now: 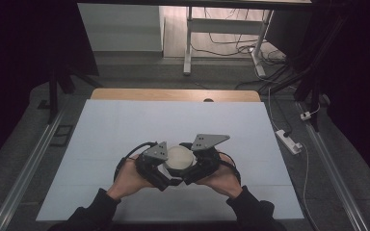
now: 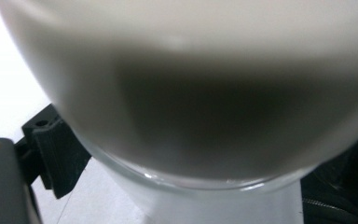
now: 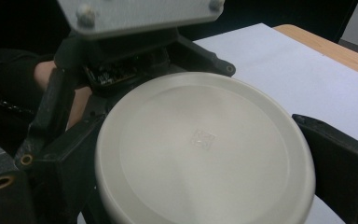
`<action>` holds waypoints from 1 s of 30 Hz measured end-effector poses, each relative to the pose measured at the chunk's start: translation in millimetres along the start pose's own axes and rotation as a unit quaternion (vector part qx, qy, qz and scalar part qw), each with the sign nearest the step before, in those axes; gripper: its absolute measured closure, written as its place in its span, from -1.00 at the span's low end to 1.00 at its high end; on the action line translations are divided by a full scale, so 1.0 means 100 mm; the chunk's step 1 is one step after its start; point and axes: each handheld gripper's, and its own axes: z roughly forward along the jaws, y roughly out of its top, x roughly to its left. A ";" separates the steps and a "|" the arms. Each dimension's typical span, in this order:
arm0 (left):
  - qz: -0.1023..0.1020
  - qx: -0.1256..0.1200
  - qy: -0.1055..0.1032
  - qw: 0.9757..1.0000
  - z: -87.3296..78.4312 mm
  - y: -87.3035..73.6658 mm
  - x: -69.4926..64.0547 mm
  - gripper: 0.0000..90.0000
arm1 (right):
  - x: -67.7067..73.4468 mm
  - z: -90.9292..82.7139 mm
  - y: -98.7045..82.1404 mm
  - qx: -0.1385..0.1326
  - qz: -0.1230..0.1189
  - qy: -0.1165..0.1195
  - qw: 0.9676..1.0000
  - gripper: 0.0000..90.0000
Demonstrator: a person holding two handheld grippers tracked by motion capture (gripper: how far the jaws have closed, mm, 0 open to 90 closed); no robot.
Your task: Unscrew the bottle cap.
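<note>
The white-covered worktop [image 1: 125, 130] lies bare on every side of the two claws, giving free passage to the left, to the right and toward its far wooden edge [image 1: 173, 95]. The crowding is at the near middle: the left claw [image 1: 166, 168] and right claw [image 1: 189, 166] close in from both sides on a round cream-white lidded container [image 1: 179, 158], with no room between them and it.

No text, label, brand or number can be read anywhere. The cream lid [image 3: 205, 154], at the centre of the right gripper view, bears a small square embossed mark in its middle, too faint to make out.
</note>
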 end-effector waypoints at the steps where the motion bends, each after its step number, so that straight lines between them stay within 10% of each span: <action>1: 0.001 0.001 0.001 1.000 0.00 0.00 0.00 -0.84 | 0.00 -0.01 0.00 -0.001 -0.001 -0.003 1.000 -0.85; 30: -0.041 -0.005 0.053 0.998 -0.04 -0.10 0.17 -0.84 | 0.03 -0.18 -0.01 -0.009 0.006 -0.044 0.999 -0.85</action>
